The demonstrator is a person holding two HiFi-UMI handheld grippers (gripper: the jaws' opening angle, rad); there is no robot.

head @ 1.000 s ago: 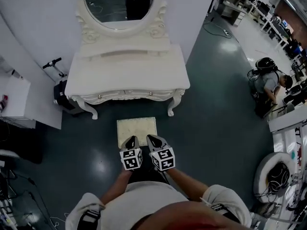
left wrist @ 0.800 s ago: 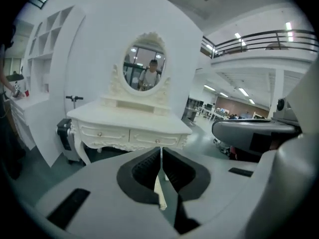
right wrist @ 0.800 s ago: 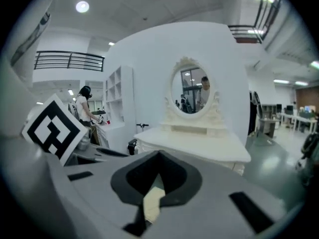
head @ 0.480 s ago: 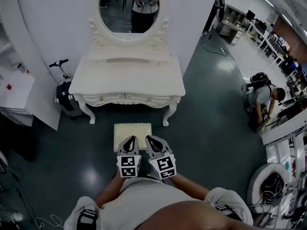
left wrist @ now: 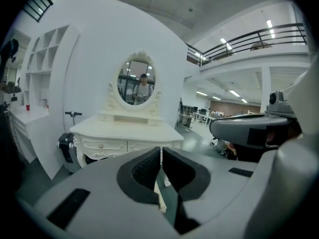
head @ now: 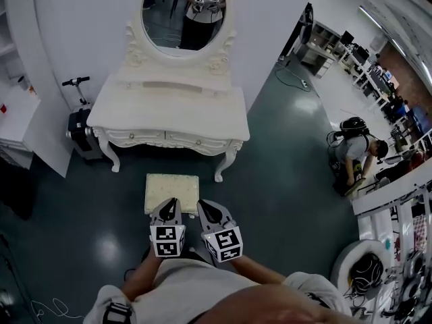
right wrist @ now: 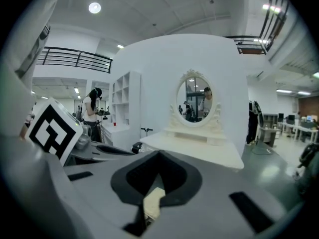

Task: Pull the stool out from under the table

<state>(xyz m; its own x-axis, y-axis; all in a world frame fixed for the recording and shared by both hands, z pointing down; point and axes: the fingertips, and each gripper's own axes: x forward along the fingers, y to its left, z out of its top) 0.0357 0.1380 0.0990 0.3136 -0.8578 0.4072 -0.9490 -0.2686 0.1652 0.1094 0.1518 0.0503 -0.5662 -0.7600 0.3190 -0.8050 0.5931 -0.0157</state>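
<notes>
- The stool [head: 172,191], with its cream, square padded top, stands on the dark, glossy floor [head: 283,194]. It is fully clear of the dressing table [head: 169,117], just in front of the table's curved front legs.
- The stool sits between the dressing table and the person, roughly in line with the table's middle.
- The left gripper [head: 169,204] and the right gripper [head: 204,208] are side by side and close together. Both point toward the dressing table.
- In the head view their tips overlap the stool's near edge. I cannot tell whether they touch it.
- The left fingers [left wrist: 142,171] are pressed together at the tips with nothing pinched. A strip of the cream stool top shows through the gap below them.
- The right fingers [right wrist: 134,176] are also pressed together and empty, with a patch of the stool seen through the opening behind the tips.
- An oval mirror [head: 183,11] in a carved frame rises from the back of the dressing table, against a white wall [head: 67,25].
- A black scooter [head: 75,123] with a handlebar stands just left of the table.
- Well off to the right, another person [head: 351,150] crouches on the floor.
</notes>
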